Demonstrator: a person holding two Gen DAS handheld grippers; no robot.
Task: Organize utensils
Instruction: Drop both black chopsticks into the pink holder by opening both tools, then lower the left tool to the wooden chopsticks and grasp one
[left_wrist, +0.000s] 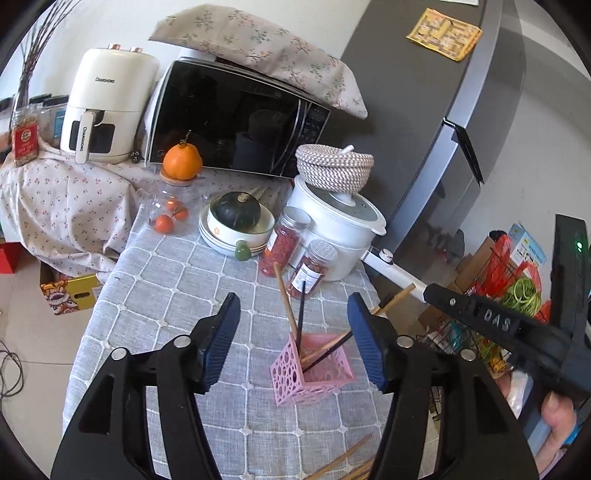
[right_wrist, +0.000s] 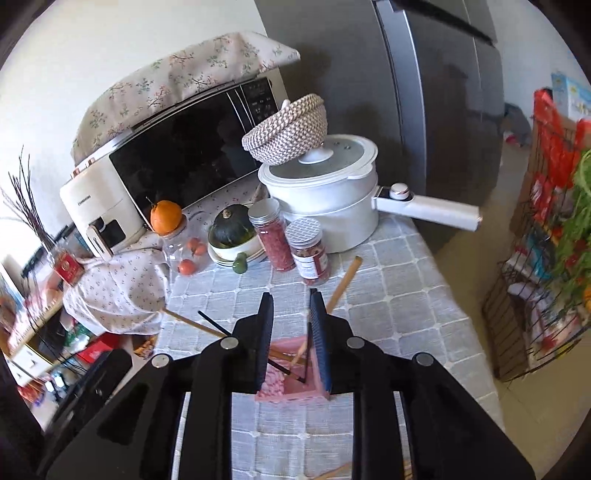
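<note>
A pink perforated holder (left_wrist: 310, 373) stands on the grey checked tablecloth (left_wrist: 177, 280) with wooden and black chopsticks (left_wrist: 286, 299) leaning out of it. My left gripper (left_wrist: 293, 297) hangs open just before and above it, with nothing between its pads. In the right wrist view my right gripper (right_wrist: 290, 295) sits right over the holder (right_wrist: 288, 387), its jaws a narrow gap apart. A wooden chopstick (right_wrist: 345, 280) slants behind the right finger into the holder; the pads do not press on it. More chopsticks (right_wrist: 192, 323) stick out to the left. Loose chopsticks (left_wrist: 347, 461) lie at the near edge.
Behind the holder stand two red-filled jars (left_wrist: 310, 273), a white pot (left_wrist: 332, 229) with a long handle and a woven basket on its lid, a bowl with a dark squash (left_wrist: 236, 218), a microwave (left_wrist: 229, 118) and an air fryer (left_wrist: 107, 107). A wire rack (right_wrist: 535, 295) stands off the table's right.
</note>
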